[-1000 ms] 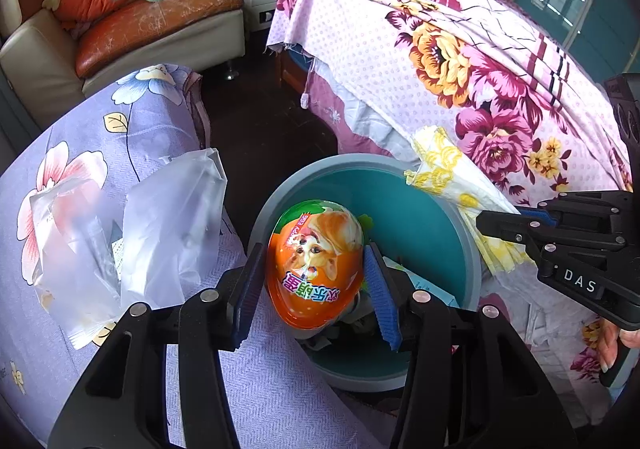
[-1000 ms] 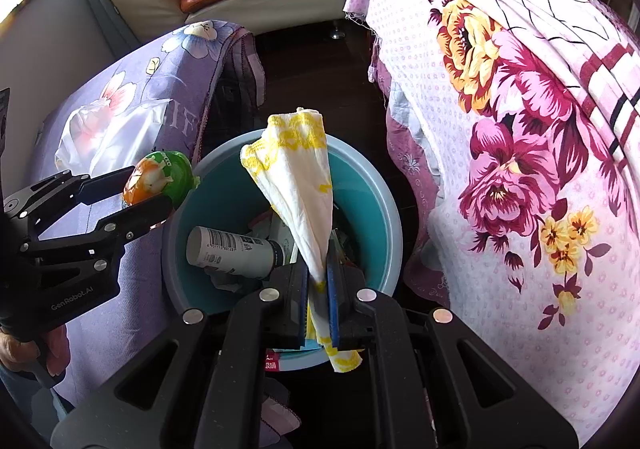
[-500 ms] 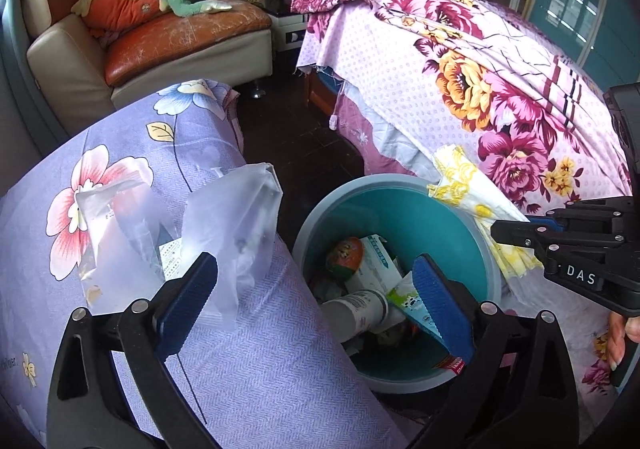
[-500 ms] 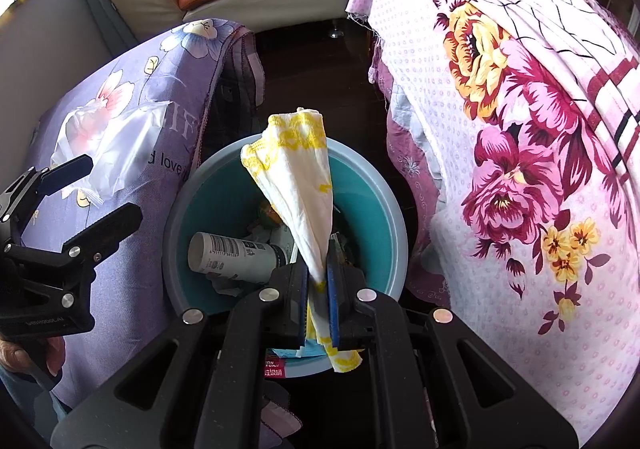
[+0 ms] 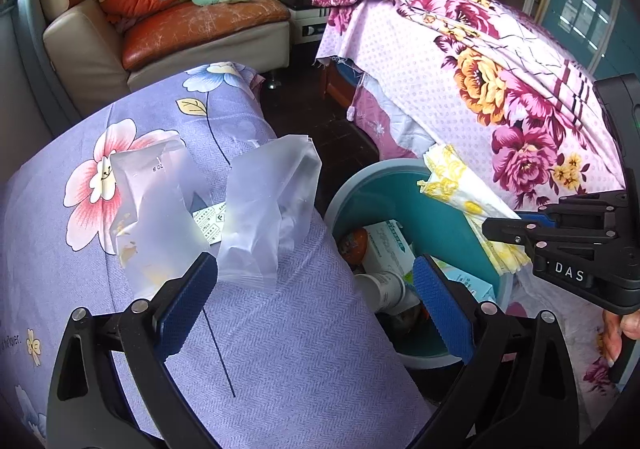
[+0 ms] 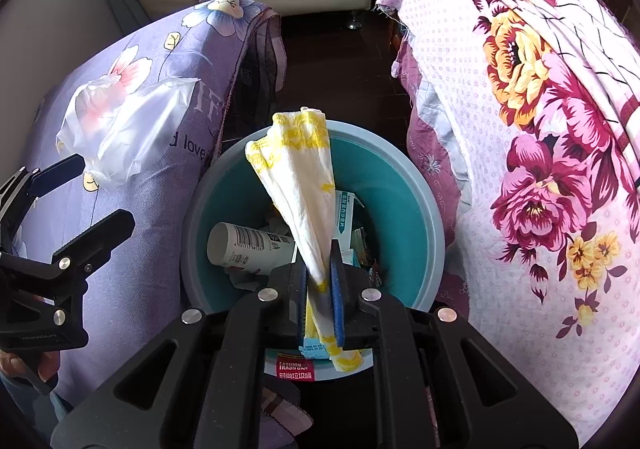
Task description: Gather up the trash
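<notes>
The yellow-and-white wrapper [image 6: 298,185] stands up over the teal bin [image 6: 404,209], its lower end pinched between the closed pads of the right gripper [image 6: 320,285] at the bin's near rim. The likely slip, as I judge it: the wrapper is long and light, so when it is let go it could drape over the rim or flutter to the dark floor [image 6: 340,61] between the beds instead of dropping among the white bottle [image 6: 248,245] and boxes inside. A second risk lies with the two clear plastic bags [image 5: 224,217] on the purple flowered bedspread [image 5: 300,349]: they are slick and puffy, sit just beside the bed's edge, and a clumsy nudge from a finger could push them off.

The left gripper [image 5: 316,301] has just been opening; its jaws stand wide with nothing between them, angled down over the bedspread's near edge, bags just beyond, bin to the right. The right gripper points steeply down over the bin
</notes>
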{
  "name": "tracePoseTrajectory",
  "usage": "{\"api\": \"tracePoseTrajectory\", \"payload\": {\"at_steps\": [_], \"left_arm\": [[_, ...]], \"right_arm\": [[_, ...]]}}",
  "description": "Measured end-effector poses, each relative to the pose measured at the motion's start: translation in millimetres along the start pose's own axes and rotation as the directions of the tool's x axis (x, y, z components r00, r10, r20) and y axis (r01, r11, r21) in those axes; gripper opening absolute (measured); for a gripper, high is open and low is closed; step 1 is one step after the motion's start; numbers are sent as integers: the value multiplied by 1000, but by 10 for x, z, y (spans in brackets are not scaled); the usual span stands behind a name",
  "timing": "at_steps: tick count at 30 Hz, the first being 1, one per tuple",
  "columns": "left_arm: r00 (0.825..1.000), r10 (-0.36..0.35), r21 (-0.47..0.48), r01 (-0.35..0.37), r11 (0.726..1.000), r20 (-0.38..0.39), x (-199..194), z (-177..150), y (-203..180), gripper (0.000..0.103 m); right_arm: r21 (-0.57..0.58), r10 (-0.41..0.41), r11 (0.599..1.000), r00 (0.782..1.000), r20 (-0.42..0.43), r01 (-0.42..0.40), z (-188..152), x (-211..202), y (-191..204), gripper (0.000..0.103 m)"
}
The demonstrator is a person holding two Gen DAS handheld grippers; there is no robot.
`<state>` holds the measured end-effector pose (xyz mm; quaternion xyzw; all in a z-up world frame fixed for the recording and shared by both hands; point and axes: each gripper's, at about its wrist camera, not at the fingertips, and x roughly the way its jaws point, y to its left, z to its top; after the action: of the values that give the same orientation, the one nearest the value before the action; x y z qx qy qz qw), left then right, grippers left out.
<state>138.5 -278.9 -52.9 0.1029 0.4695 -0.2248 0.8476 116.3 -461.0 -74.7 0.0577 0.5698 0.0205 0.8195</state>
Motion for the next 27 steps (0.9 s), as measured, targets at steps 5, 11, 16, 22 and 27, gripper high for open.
{"api": "tracePoseTrajectory", "payload": {"at_steps": [5,11,16,22,27], "left_arm": [[1000,8,-15,-8,1000,0,-34,-22,48,98],[1000,28,-26,-28,999,-1,-86,-41,75,98],[999,44,-44,-44,998,1,-181,-58,100,98],[998,66,-65,-65,996,2,-331,-126,131,98],[996,86,-88,-86,992,-8,-471,-231,199,98]], "right_arm": [[-11,-6,1000,1000,-2,6,10,-9,49,26],[-24,-13,1000,1000,17,13,1,-99,102,50],[-32,-19,999,999,35,20,-30,-222,141,67],[-58,-35,998,998,47,38,-130,-388,253,84],[-76,-58,995,997,52,62,-275,-511,351,88]]}}
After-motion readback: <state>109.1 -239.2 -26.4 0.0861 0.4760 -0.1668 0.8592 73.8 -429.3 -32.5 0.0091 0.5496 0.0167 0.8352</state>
